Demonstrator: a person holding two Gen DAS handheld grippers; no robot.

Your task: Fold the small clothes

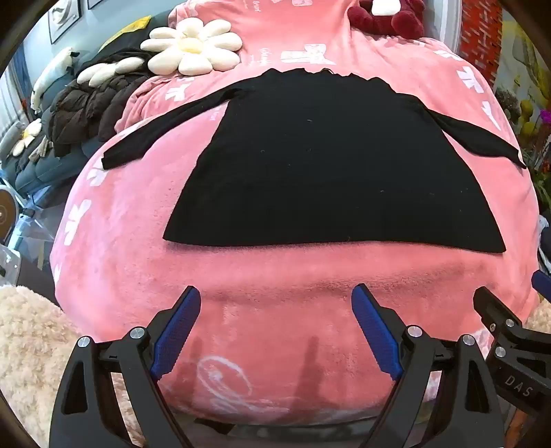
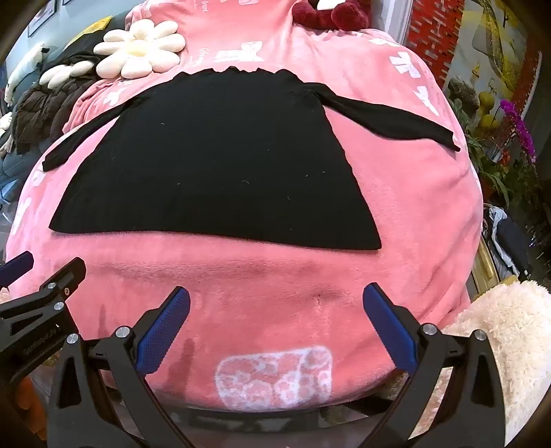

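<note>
A black long-sleeved top (image 1: 310, 165) (image 2: 213, 165) lies spread flat on a pink plush blanket (image 1: 275, 275) (image 2: 275, 275), hem toward me, both sleeves stretched out to the sides. My left gripper (image 1: 275, 296) hovers open over bare blanket just short of the hem, nothing between its blue pads. My right gripper (image 2: 277, 298) is likewise open and empty, near the hem's right half. Each gripper shows at the edge of the other's view: the right one (image 1: 509, 320), the left one (image 2: 44, 282).
A white daisy cushion (image 1: 193, 46) (image 2: 139, 48) and a dark red plush toy (image 1: 385, 17) lie beyond the collar. A brown puffer jacket (image 1: 82, 110) is piled at the left. Fluffy cream fabric (image 2: 509, 334) sits at the near right, flowers (image 2: 516, 124) farther right.
</note>
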